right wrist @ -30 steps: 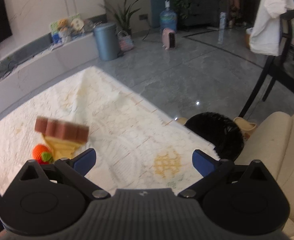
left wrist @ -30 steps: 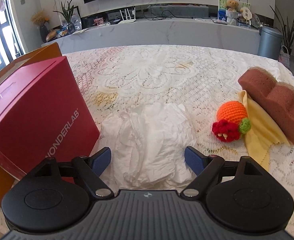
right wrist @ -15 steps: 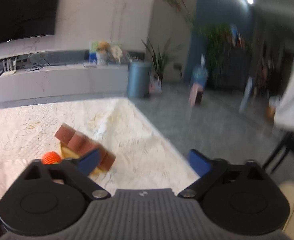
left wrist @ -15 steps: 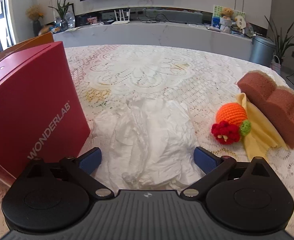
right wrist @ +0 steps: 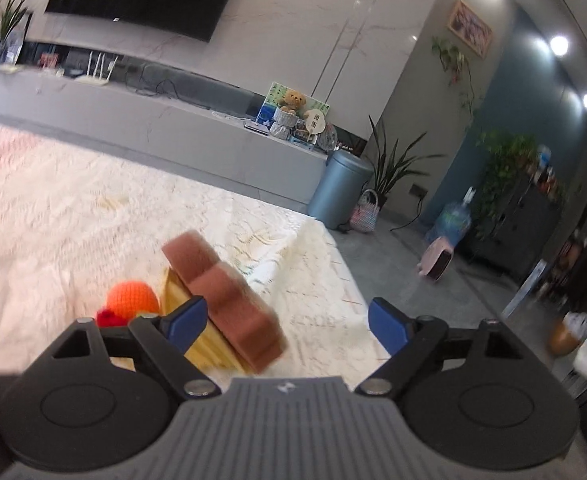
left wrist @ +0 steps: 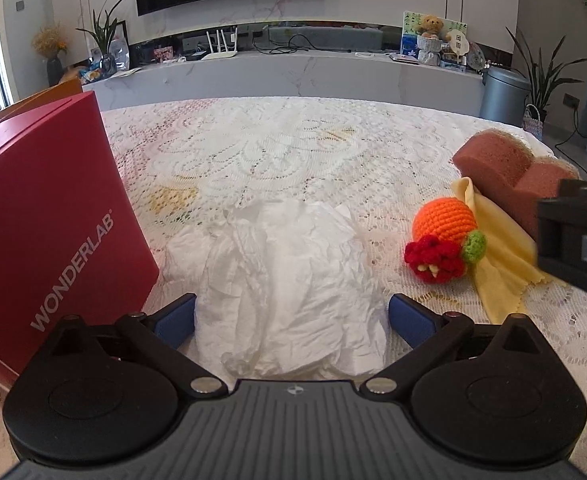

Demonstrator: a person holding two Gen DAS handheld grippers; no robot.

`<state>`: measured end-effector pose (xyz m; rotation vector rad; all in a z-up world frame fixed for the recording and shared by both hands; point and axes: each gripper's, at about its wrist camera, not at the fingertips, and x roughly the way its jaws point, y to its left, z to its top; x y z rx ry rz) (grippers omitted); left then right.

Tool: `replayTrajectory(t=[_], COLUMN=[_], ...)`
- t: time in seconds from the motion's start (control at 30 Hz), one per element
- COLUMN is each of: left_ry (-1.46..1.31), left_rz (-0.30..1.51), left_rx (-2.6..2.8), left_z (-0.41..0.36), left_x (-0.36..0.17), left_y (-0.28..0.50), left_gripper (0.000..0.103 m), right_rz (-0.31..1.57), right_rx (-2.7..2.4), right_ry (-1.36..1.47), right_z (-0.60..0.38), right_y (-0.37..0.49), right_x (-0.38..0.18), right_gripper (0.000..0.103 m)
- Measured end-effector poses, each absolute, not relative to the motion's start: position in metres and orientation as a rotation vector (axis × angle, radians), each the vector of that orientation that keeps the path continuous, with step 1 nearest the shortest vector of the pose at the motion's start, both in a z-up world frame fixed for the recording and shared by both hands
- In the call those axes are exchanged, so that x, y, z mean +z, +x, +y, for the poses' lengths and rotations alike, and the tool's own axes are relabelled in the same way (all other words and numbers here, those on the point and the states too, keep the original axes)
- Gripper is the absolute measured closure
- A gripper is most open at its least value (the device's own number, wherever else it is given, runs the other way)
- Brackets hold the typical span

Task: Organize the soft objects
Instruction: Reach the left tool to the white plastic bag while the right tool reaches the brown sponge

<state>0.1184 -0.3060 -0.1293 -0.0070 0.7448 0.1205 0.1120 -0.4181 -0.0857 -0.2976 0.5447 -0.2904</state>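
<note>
Left wrist view first. Left tongs (left wrist: 291,316) spread wide, blue fingertips (left wrist: 175,314) flanking the near end of a crumpled white tissue-like sheet (left wrist: 289,276), not pinching it; can't tell if the tips touch its edges. Sheet lying flat on the cream lace tablecloth (left wrist: 277,152), stretching forward from between the tips. Off to the left of the tongs, a big red cardboard box with "WONDERLAB" lettering (left wrist: 49,220), just beside the sheet's left edge. Off to the right and a bit ahead, an orange crocheted ball with a red flower and green knob (left wrist: 445,236), sitting against a pale yellow cloth (left wrist: 497,256). Reddish-brown scalloped sponge block (left wrist: 501,168) resting on the far side of that cloth. Black chunk of gear poking in at the right frame edge (left wrist: 577,236), partly covering the sponge; probably the other tool, only a few letters readable.

Right wrist view now, pretty blurry. Right tongs (right wrist: 289,322) also spread wide, nothing pinched. Reddish-brown sponge block (right wrist: 221,300) right between the tips but nearer the left fingertip (right wrist: 185,320), tilted, propped on the yellow cloth (right wrist: 209,344). Orange crocheted ball (right wrist: 133,300) further left, peeking over the left linkage with a bit of red below it. Lace tablecloth (right wrist: 93,220) running out ahead and left, table edge dropping off to the right of the tongs. Grey-blue cylindrical bin (right wrist: 339,188) on the floor well beyond.
</note>
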Motion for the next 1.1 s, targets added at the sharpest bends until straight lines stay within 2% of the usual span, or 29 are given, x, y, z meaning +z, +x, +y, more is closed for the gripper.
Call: replayTrajectory(t=[0.1,0.3,0.5,0.53,0.57,0.6,0.73,0.77,0.83,0.87,0.97,1.1], left_ry=[0.001,0.003,0.010,0.010,0.012,0.014,0.038,0.046,0.050,0.049,0.050,0.080], left_rz=[0.738,0.736,0.734,0.735,0.739,0.743,0.735,0.731,0.729,0.731,0.733,0.722], left_rx=[0.109,0.103,0.106,0.104,0.102,0.101,0.096,0.084,0.055,0.050,0.048,0.041], left_z=[-0.305,-0.304,-0.305,-0.305,-0.304,-0.304,-0.310,-0.311,-0.312,-0.311,-0.308,-0.310], left_x=[-0.130,-0.130,-0.130,-0.130,-0.129,-0.128,-0.126,-0.125,-0.124,-0.123,-0.123,-0.123], left_y=[0.118,0.117,0.115,0.115,0.116,0.116,0.111,0.109,0.108,0.108,0.108,0.107], left_gripper=[0.000,0.000,0.000,0.000,0.000,0.000,0.000,0.002,0.016,0.018,0.028,0.044], right_rz=[0.606,0.665,0.688,0.690,0.700,0.718,0.701,0.694,0.678,0.674,0.670,0.738], right_rx=[-0.242,-0.213,-0.141,-0.142,-0.159,-0.183,-0.201,-0.200,-0.208,-0.210,-0.174,-0.138], right_ry=[-0.256,-0.140,-0.262,-0.272,-0.259,-0.219,0.117,0.161,0.180,0.182,0.210,0.166], right_z=[-0.418,-0.431,-0.418,-0.419,-0.422,-0.428,-0.466,-0.471,-0.476,-0.475,-0.476,-0.469], right_y=[0.120,0.131,0.136,0.136,0.137,0.138,0.123,0.117,0.104,0.099,0.070,0.052], right_x=[-0.093,-0.102,-0.111,-0.111,-0.109,-0.107,-0.095,-0.092,-0.083,-0.079,-0.067,-0.067], right_gripper=[0.015,0.025,0.037,0.045,0.061,0.068,0.069,0.070,0.070,0.076,0.087,0.086])
